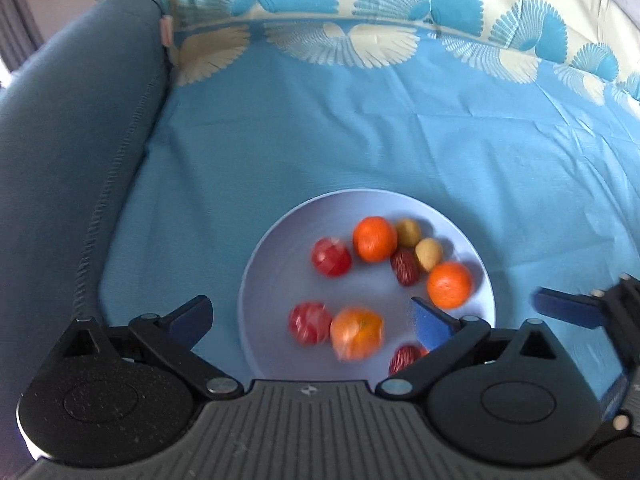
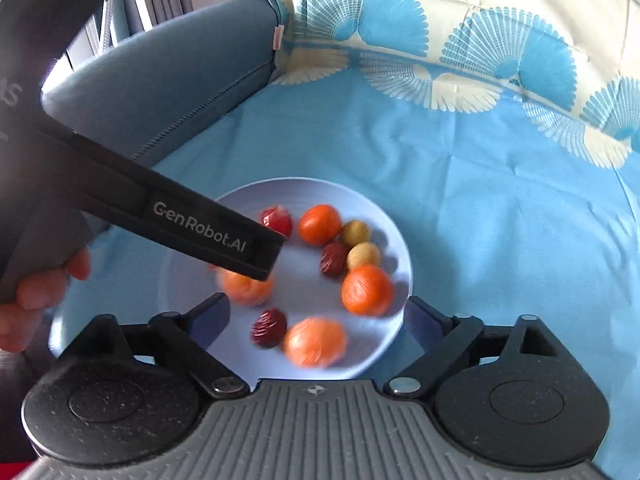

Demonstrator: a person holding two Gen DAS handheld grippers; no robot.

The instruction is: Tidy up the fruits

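A pale blue plate lies on a blue bedsheet and holds several fruits. Among them are oranges, red tomatoes, dark red dates and small yellow fruits. My left gripper hangs open over the plate's near side. A blurred orange and a tomato lie loose below its spread fingers. My right gripper is open too, above the same plate. Under it lie a blurred orange and a date. Neither gripper holds anything.
A grey-blue padded bolster borders the sheet on the left. A fan-patterned cover rises behind. In the right wrist view the left gripper's black body crosses over the plate, held by a hand. Open sheet lies right of the plate.
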